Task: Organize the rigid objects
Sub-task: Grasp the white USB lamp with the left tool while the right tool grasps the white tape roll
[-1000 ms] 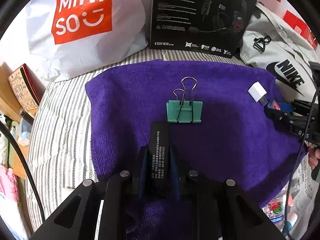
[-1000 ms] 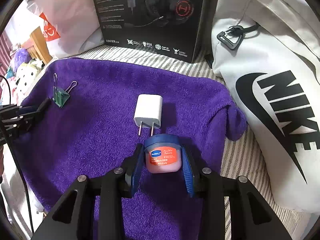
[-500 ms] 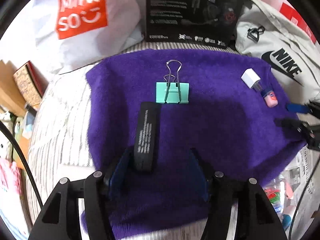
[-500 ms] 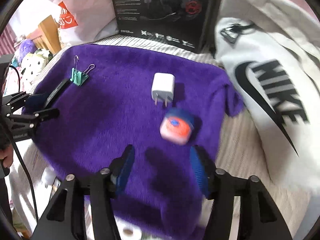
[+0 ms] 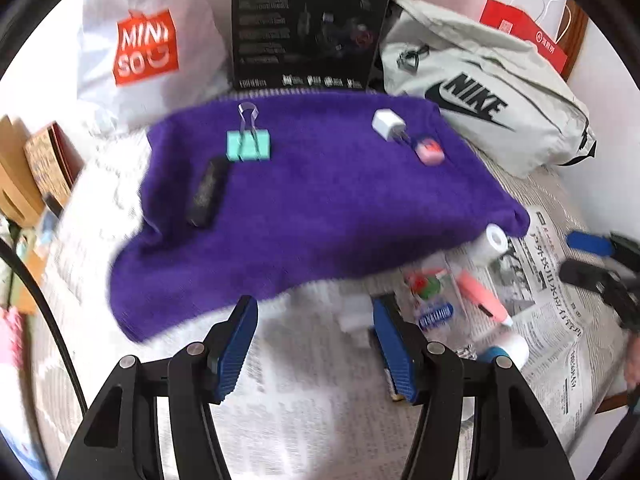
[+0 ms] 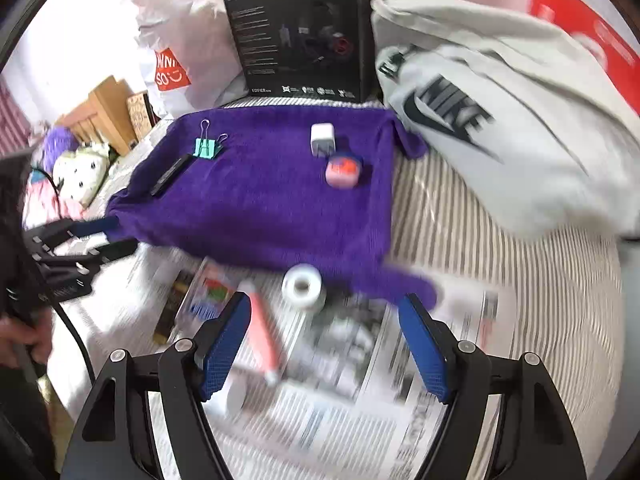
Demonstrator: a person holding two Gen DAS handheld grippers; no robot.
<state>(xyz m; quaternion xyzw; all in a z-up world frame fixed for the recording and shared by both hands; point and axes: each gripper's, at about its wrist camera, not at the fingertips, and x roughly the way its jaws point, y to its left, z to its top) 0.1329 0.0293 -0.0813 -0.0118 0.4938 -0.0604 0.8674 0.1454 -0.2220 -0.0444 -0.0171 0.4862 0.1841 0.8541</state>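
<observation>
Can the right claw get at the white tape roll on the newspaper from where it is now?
Probably yes. The right claw is open and empty, and the tape roll lies just ahead between its fingers, at the purple towel's edge. Only the pink pen lies close, to the left.

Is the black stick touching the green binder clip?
Cannot tell. In both wrist views the black stick ends right at the green binder clip; blur hides any gap.

Ahead of me a white Miniso plastic bag (image 5: 148, 46) slumps left of an upright black headset box (image 5: 308, 24); beside that lies a grey Nike sling bag (image 5: 492, 100), with a red paper carrier bag (image 5: 524, 34) behind it, all on the striped bedsheet (image 6: 480, 232)
</observation>
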